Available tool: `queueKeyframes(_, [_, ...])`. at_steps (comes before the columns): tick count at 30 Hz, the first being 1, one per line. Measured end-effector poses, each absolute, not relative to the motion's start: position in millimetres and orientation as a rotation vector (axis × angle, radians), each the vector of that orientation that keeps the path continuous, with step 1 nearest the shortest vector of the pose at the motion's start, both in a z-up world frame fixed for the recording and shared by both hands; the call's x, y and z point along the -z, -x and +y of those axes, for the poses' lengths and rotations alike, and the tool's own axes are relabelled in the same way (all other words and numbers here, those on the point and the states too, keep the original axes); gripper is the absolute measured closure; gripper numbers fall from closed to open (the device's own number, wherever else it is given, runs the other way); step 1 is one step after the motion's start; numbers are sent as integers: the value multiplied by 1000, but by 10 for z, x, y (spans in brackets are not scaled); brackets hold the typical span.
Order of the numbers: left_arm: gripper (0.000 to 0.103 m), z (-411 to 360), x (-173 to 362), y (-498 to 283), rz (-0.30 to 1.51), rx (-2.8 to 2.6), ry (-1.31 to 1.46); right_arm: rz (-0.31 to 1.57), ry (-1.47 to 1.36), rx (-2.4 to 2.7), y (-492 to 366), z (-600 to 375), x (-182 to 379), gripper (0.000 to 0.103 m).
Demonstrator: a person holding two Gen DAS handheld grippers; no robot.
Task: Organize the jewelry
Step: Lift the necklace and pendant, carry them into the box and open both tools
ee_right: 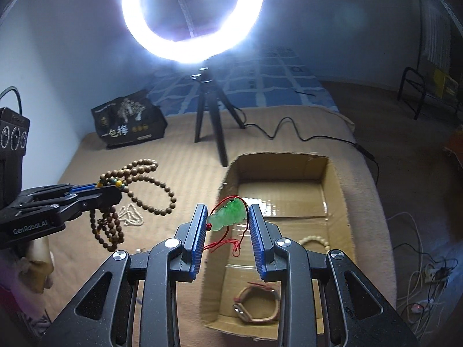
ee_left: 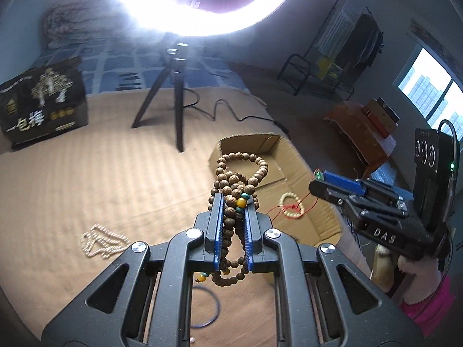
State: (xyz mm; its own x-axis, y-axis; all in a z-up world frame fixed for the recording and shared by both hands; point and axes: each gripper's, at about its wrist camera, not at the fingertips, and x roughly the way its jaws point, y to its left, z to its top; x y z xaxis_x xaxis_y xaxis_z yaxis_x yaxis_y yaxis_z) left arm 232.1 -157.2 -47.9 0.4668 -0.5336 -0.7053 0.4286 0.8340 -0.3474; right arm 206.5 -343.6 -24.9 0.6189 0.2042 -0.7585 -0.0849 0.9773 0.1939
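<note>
Left tool (ee_left: 235, 202) marked "GenRobot.AI" pinching brown bead necklace (ee_left: 240, 179) above the bed, right tool (ee_right: 228, 217) — "DAS" — clamping green jade pendant (ee_right: 228, 213) over cardboard box (ee_right: 335, 179), black bag (ee_right: 130, 123) reading "一包梅".

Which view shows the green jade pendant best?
The right wrist view: the green jade pendant sits centred between the right gripper jaws, above the cardboard box, red cord trailing. The left wrist view shows only a green sliver at that gripper's tip.
</note>
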Motion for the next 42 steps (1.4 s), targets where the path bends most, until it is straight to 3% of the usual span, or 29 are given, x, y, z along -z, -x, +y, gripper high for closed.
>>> queueKeyframes(17, [92,-2397,746,-2765,943,618,132,963,-224,-85,-2146,-3848,557,76])
queueKeyframes(38, [92,-2687,1068,-2881,998,581,71,1039,-214,-61,-2228,-3894,825,75])
queueKeyframes(40, [92,-2702,1075,-2882,997,586,73,1045,-201,-56,-2237,-3875,837,72])
queueKeyframes(42, [77,-2698,1084,-2875,1004,584,72,1044,-187,-47,-2232,-3863,846,56])
